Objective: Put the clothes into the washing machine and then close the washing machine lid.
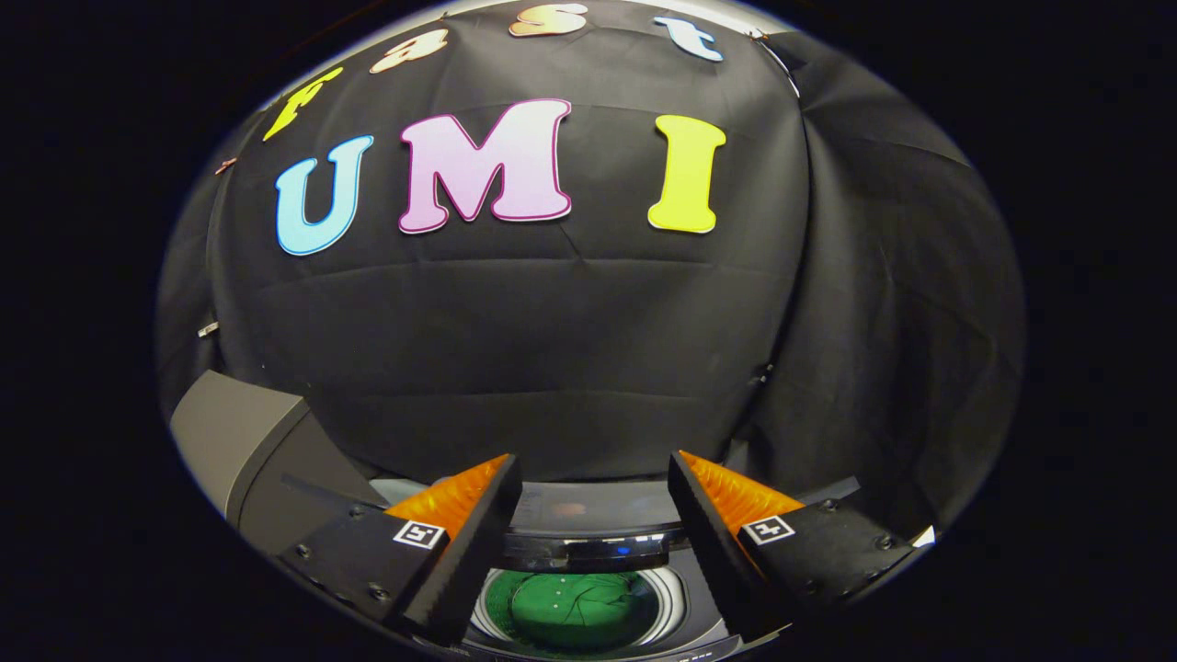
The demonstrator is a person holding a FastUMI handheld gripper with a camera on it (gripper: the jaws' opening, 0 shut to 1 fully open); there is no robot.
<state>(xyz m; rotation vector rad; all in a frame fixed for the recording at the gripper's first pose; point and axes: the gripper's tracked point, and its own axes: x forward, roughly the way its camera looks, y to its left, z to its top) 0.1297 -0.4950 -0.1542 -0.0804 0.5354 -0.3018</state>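
Clothes (579, 609) lie in the washing machine (588, 552) drum, apparently below the spread jaws.

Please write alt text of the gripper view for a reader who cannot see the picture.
The gripper hangs above an open washing machine with its jaws wide apart and holding nothing. Between them, lower down, a green garment lies inside the round drum. Beyond the machine hangs the black cloth wall, and a grey raised panel, possibly the lid, stands at one side.

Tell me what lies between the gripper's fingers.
In the gripper view, the open gripper frames the washer's drum, with green clothes inside; nothing is gripped.
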